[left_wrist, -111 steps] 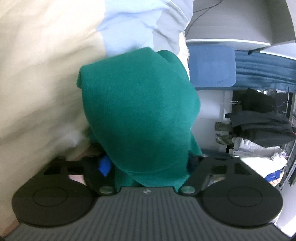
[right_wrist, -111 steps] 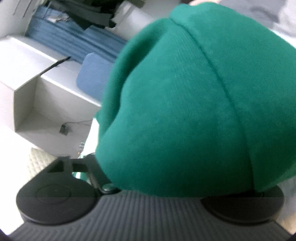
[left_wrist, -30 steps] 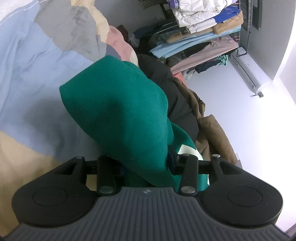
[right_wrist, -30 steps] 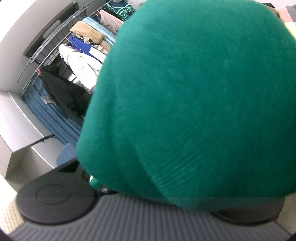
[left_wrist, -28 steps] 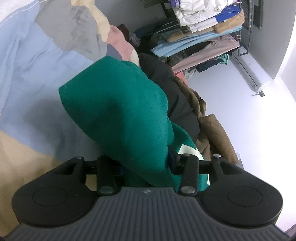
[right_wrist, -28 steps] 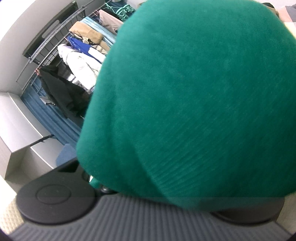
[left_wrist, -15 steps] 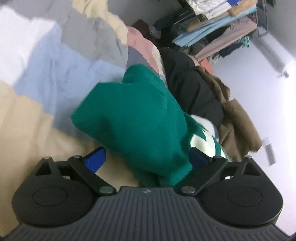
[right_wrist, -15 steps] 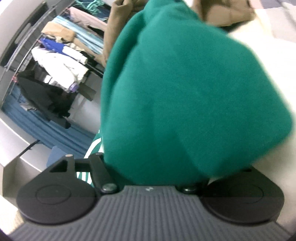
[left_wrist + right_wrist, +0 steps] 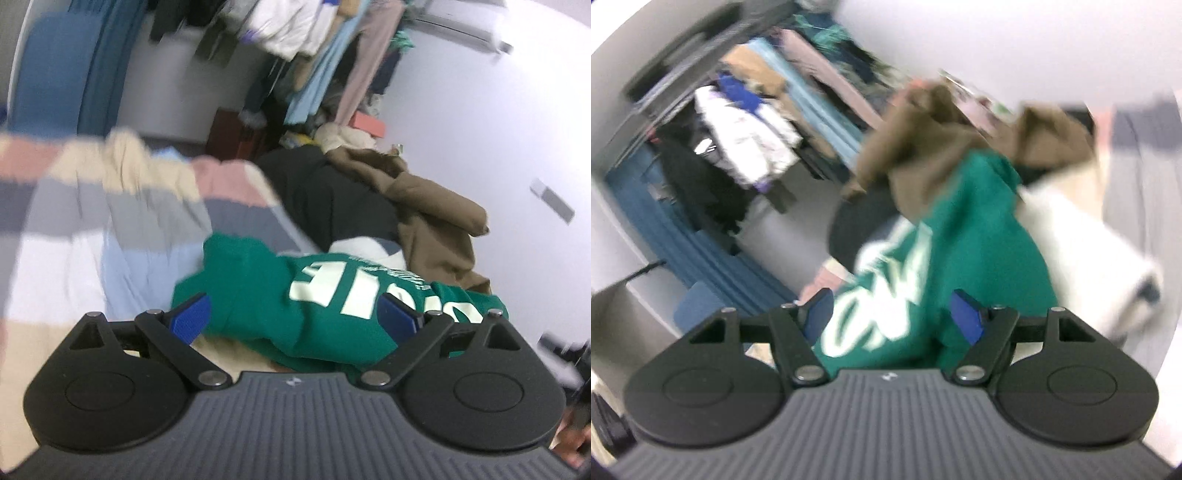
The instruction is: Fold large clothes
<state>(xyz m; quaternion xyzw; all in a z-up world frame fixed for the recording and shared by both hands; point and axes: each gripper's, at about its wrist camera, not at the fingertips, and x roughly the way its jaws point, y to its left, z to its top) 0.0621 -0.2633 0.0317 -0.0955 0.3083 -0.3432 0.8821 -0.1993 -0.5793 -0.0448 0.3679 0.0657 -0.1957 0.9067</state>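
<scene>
- My left gripper [image 9: 295, 314] has its jaws released, wide above the green sweatshirt [image 9: 325, 295] on the bed [image 9: 110, 258].
- My right gripper [image 9: 892, 314] jaws are opening, clear of it.

The left gripper [image 9: 295, 314], jaws spread wide, hovers over a folded green sweatshirt [image 9: 266, 291] on the bedspread [image 9: 110, 229].

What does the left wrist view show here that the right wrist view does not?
Only the left wrist view shows the patchwork bedspread spread out in pastel blocks, the red box by the clothes rack, and the left gripper, jaws open wide.

Only the right wrist view shows the grey shelf unit at the left edge and the right gripper, its jaws opening with nothing pressed between the pads.

Both show the green sweatshirt with pale lettering lying released, the brown garment beside it, and the hanging clothes.
</scene>
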